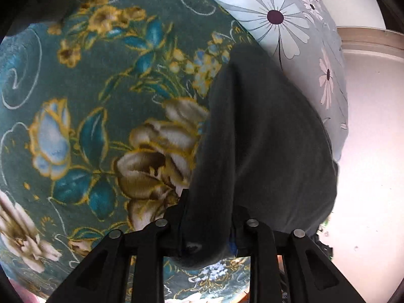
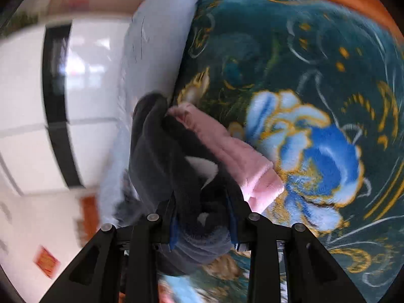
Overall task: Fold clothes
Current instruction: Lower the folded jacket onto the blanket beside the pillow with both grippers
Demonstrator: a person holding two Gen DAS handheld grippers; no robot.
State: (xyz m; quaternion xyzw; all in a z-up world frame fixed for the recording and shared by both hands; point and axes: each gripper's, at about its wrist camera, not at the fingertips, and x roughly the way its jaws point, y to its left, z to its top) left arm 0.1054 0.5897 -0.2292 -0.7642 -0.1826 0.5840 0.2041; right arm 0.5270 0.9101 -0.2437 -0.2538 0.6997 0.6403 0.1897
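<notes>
Dark grey, soft knit garment [image 1: 265,139] hangs bunched between both of your tools, above a teal plush blanket printed with gold and blue flowers [image 1: 101,101] and beside a pale blue pillow with white daisies [image 1: 272,17]. I judge it light and limp — it sags in deep rolls with no stiffness, so it will droop wherever you leave it unsupported. The fleecy surface looks grippy rather than slick, and nothing about it is fragile.

Your left gripper [image 1: 208,229] is clamped on a thick rolled fold of the dark cloth; the jaws stand partly apart only because the wad fills them. Your right gripper [image 2: 202,219] is likewise closed on a bundle of the same dark garment [image 2: 161,156], with a white patch showing inside it. A pink fleece piece [image 2: 227,151] lies against that bundle; whether it is part of the same garment or a separate one cannot be told.

Both holds take in several layers. For a clean fold, a hem edge or corner in a single layer would serve you better — though no such edge is plainly visible in either view. The right wrist view is blurred.
</notes>
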